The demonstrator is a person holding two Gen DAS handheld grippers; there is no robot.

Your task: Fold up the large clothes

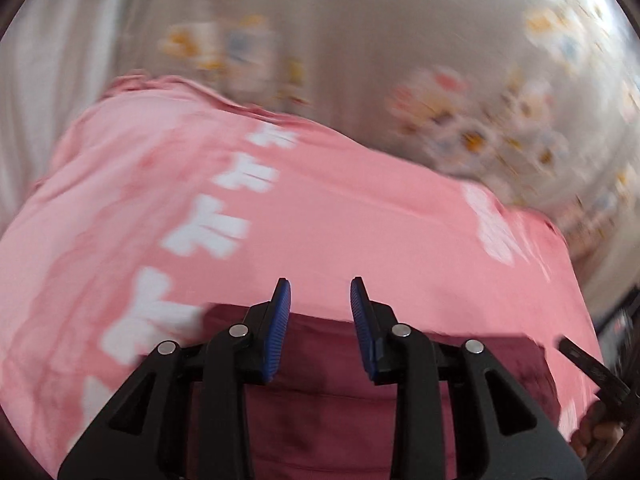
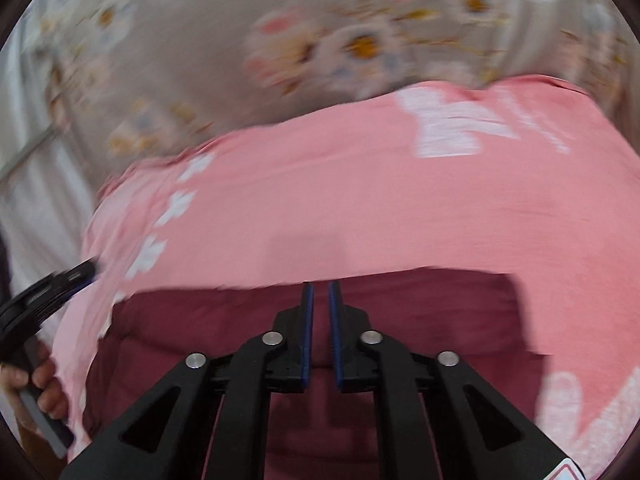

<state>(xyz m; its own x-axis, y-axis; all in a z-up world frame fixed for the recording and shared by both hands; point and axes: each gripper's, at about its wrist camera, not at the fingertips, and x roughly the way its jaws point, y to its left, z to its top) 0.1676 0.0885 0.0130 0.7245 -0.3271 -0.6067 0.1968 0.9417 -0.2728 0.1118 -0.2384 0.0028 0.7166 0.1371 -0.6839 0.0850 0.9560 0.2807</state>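
Observation:
A pink garment [image 1: 340, 216] with white print lies spread on a floral bedsheet; it also fills the right wrist view [image 2: 340, 208]. A dark maroon cloth [image 1: 320, 400] lies on its near part, also seen in the right wrist view [image 2: 320, 328]. My left gripper [image 1: 321, 292] is open and empty, its blue pads [image 1: 280, 328] above the maroon cloth's far edge. My right gripper [image 2: 321, 292] has its jaws nearly together with a thin gap and nothing visible between them, above the maroon cloth. Both views are motion-blurred.
The floral bedsheet [image 1: 400, 40] extends beyond the garment, also in the right wrist view [image 2: 240, 40]. A white surface [image 1: 52, 80] lies at far left. The other gripper and a hand show at the right edge [image 1: 600, 376] and at the left edge [image 2: 40, 304].

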